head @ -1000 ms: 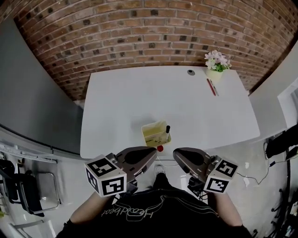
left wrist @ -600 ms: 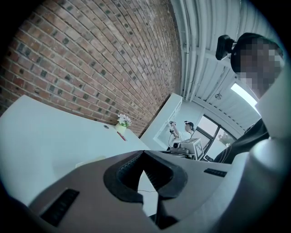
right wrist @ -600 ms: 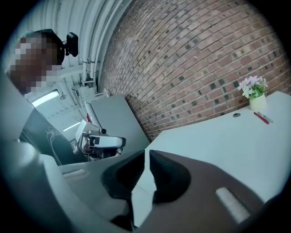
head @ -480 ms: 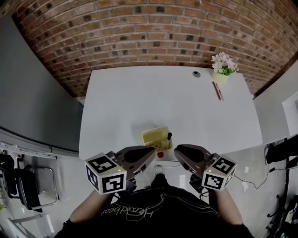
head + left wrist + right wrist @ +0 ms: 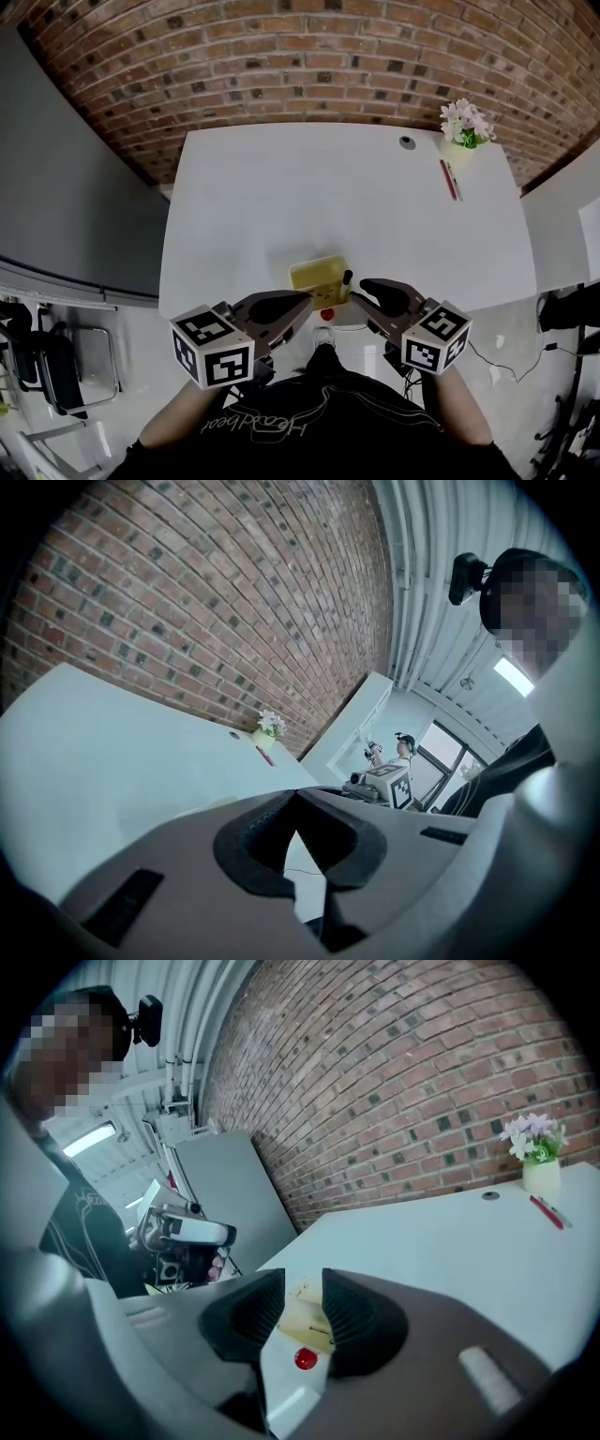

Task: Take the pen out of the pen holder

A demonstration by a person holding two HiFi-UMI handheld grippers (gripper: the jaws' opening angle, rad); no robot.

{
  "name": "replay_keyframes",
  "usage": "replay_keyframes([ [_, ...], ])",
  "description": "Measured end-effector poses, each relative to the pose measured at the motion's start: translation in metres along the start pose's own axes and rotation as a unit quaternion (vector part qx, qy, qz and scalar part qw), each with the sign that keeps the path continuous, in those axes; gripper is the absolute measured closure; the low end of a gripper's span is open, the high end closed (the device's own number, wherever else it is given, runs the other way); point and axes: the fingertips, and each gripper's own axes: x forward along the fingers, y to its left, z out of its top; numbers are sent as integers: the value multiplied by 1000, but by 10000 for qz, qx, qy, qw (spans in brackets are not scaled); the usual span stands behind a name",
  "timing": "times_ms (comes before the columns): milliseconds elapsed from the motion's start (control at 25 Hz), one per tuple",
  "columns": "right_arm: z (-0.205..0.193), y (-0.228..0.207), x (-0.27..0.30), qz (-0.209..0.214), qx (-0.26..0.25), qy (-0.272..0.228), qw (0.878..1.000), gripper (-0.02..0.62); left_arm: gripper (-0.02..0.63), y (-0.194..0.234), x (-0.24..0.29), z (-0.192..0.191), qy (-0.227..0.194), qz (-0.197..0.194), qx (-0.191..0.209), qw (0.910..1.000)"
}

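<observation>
Fingers [image 5: 354, 1321] of my right gripper [image 5: 302, 1282]: apart, having just been opening, with nothing between them. Through the gap I see the pen holder [image 5: 302, 1321]. I judge I spread them so the pen can slip in.
Fingers of my left gripper [image 5: 296, 797]: tips together, gripping nothing. I judge it is idle, or kept ready to steady the holder.
Pen holder, place: lower middle of the head view, on the white table [image 5: 281, 187] close to its near edge, just beyond both grippers' tips.
Pen [image 5: 346, 279]: dark, standing upright at the holder's right side, just ahead of my right gripper and not yet taken out.
Why the right side leads: the pen stands nearer that gripper, so I judge it the natural one to pinch and lift.
Red round thing [image 5: 327, 315]: at the table's near edge, below the holder. I cannot tell what it is.
Counts: two grippers; one pen holder; one pen seen in it; two spare pens [image 5: 451, 179] lying at upper right; one flower pot [image 5: 466, 131] beside them; one small grey disc [image 5: 407, 142].
</observation>
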Motion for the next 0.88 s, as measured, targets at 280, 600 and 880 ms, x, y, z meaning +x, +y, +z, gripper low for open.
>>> replay_keyframes([
  [280, -17, -19, 19, -133, -279, 408, 9987, 482, 604, 11, 3, 0, 18, 33, -132, 9999],
  [600, -29, -34, 35, -328, -464, 649, 9963, 481, 604, 21, -1, 5, -51, 196, -120, 9997],
  [880, -35, -38, 43, -316, -487, 676, 9960, 482, 604, 28, -2, 6, -129, 342, -46, 9993],
])
